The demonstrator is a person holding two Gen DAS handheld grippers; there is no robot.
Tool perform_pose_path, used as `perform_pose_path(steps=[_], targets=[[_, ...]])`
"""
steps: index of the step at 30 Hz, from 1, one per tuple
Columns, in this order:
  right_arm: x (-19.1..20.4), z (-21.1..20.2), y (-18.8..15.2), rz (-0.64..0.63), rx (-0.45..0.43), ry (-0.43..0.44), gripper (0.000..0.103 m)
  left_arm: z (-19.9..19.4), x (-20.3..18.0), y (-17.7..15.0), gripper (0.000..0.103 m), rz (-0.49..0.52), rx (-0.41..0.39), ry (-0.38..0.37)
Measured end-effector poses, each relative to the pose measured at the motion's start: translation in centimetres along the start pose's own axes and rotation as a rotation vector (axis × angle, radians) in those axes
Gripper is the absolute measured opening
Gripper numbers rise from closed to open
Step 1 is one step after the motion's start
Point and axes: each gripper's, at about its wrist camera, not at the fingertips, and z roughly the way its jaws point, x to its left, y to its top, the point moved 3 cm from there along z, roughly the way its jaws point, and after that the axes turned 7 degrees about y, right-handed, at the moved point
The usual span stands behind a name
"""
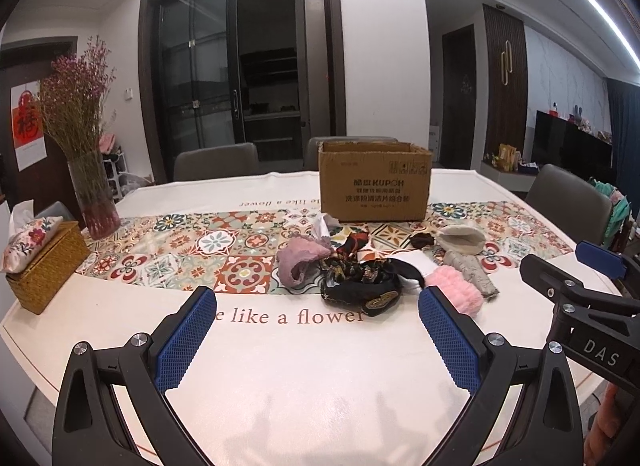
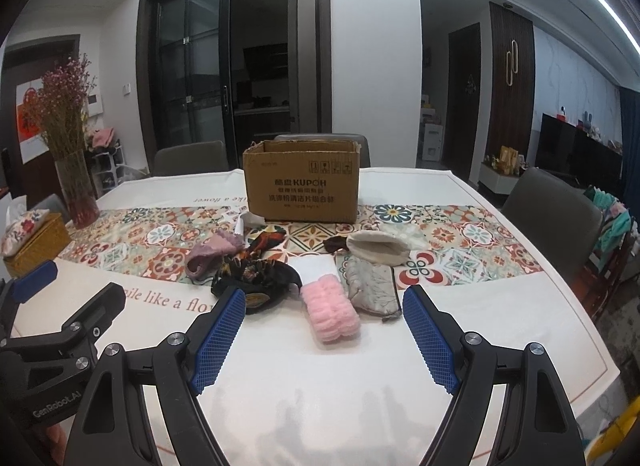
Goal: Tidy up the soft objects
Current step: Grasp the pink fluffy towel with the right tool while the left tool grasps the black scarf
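- Grippers are hovering side by side over the table's near edge, both empty.
- Left gripper (image 1: 316, 306) is holding its blue-padded jaws spread wide, nothing between them; the printed words "like a flower" are showing in the gap.
- Right gripper (image 2: 324, 310) is likewise gaping wide, touching nothing; the pink fluffy band (image 2: 330, 312) is lying on the cloth just beyond its fingertips.
- Table (image 1: 304, 366) is wearing a white cloth with a patterned tile band running across its middle.
- Soft objects are sitting in a loose cluster along the near side of that band, toward the table's middle:
  - black patterned scarf (image 1: 360, 284), bunched, touching the pink fluffy band's white neighbour (image 2: 316, 268), a flat white piece;
  - mauve knitted piece (image 1: 298, 264) is lying at the cluster's left end;
  - grey pouch (image 2: 372, 286) is resting just beside the pink band, toward the table's right edge;
  - cream fleecy item (image 2: 378, 248) is sitting behind the pouch, a small dark scrunchie (image 2: 334, 244) just beside it.
- Cardboard box (image 2: 302, 187) is standing open-topped behind the cluster, toward the far edge.
- Vase of dried flowers (image 1: 94, 193) and a wicker tissue box (image 1: 46, 262) are occupying the table's left edge, well apart from the cluster.
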Motion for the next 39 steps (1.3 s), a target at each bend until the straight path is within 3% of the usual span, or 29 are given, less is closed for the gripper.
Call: perform_pose_path(steps=[14,23,39], targets=[[-0.4,6.3,0.5,-0.001,0.060,-0.017,0.082,6.0,-0.9,0.0,0.103,0.038,0.058,-0.016],[-1.2,10.6,-1.0,0.014,0.155,-0.018,0.082,10.0,-2.4,-1.0,0.103,0.084,0.121,-0.033],[-2.8,16.6,-3.9,0.058,0.288,0.003,0.080,16.5,-5.2,-1.7,0.098,0.126,0.233,-0.148]])
